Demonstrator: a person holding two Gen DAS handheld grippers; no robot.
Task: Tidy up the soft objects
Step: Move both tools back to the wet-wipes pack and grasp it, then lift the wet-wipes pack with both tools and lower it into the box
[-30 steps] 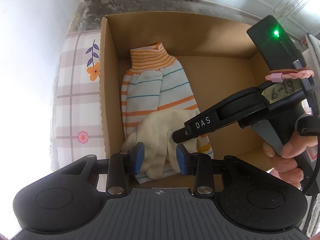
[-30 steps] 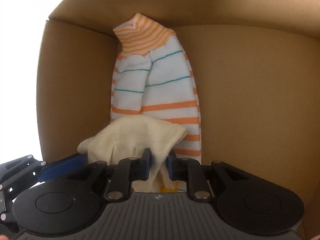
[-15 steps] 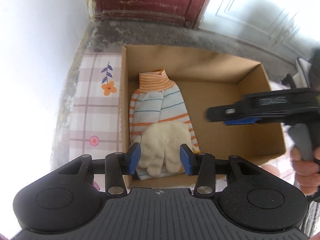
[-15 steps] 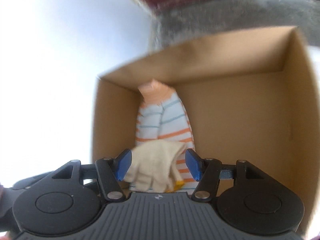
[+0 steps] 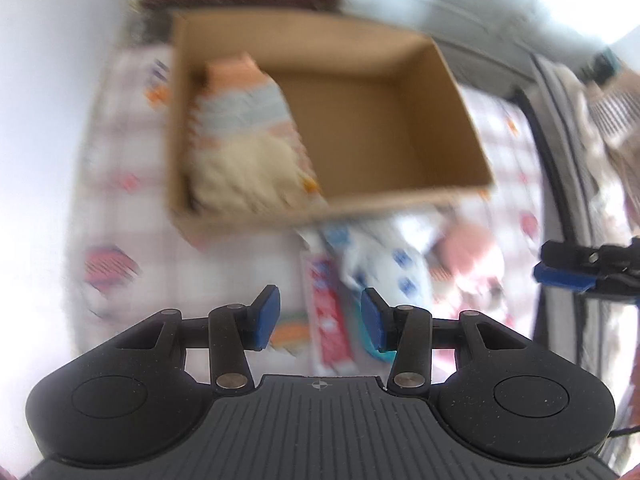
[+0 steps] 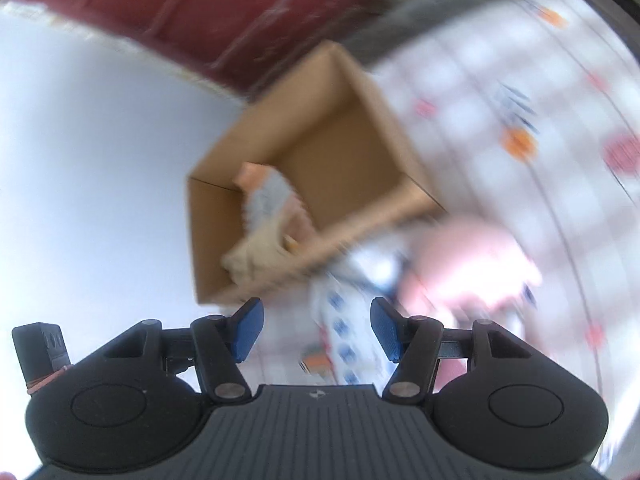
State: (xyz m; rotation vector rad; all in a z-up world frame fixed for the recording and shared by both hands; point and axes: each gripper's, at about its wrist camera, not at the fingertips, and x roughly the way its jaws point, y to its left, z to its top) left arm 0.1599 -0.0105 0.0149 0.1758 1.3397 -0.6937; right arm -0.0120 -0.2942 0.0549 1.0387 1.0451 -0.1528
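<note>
Soft cream glove (image 5: 244,176) lies on a striped orange-and-white cloth (image 5: 244,100) inside a brown cardboard box (image 5: 452,120) on the checked desk (image 5: 116,152). Left tongs (image 5: 318,318) and right tongs (image 6: 316,330), jaws just widened, hang released, grasping nothing.

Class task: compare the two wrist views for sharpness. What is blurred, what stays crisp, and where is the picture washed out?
Left wrist view: cardboard box and cloths smeared, left gripper crisp, left edge washed out white. Right wrist view: blur heavier, streaking the tablecloth; right gripper sharp.
</note>
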